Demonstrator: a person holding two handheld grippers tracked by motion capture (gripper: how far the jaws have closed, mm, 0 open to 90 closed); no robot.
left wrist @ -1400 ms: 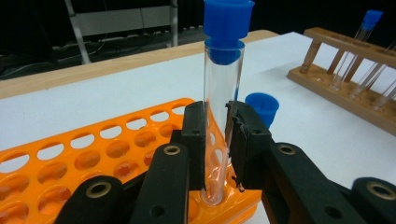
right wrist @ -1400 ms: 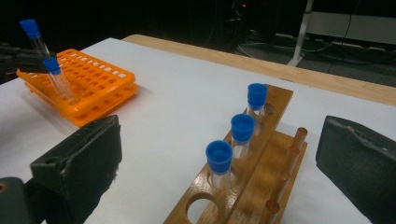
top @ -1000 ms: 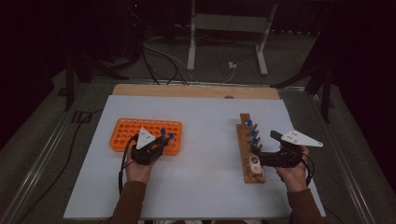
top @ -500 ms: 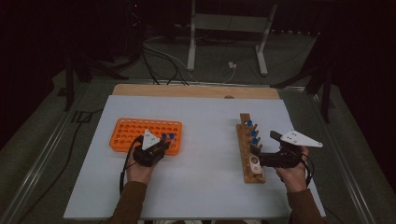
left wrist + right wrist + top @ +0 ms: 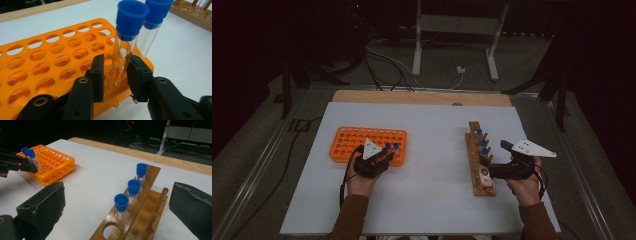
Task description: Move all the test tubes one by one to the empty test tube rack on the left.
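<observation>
In the high view, the orange rack (image 5: 362,142) lay toward the left edge of the white bench (image 5: 427,200), and the left gripper (image 5: 384,155) met it at its near right corner, where two blue caps stood. That view was too small to show the grip. The left gripper view made it plain: a clear tube with a blue cap (image 5: 126,42) stood upright in a hole at the rack's corner, a second capped tube (image 5: 150,30) just behind it, and the black jaws had just been opening, their pads flanking the glass with a sliver of gap on each side, not pinching it.

Toward the right edge, the wooden rack (image 5: 477,160) ran front to back, and the right gripper (image 5: 486,172) sat at its near end. The right gripper view showed three blue-capped tubes (image 5: 133,188) upright in a row of the wooden rack and an unfilled hole nearest the camera; the jaws stood spread wide on either side of the wood, gripping nothing.
</observation>
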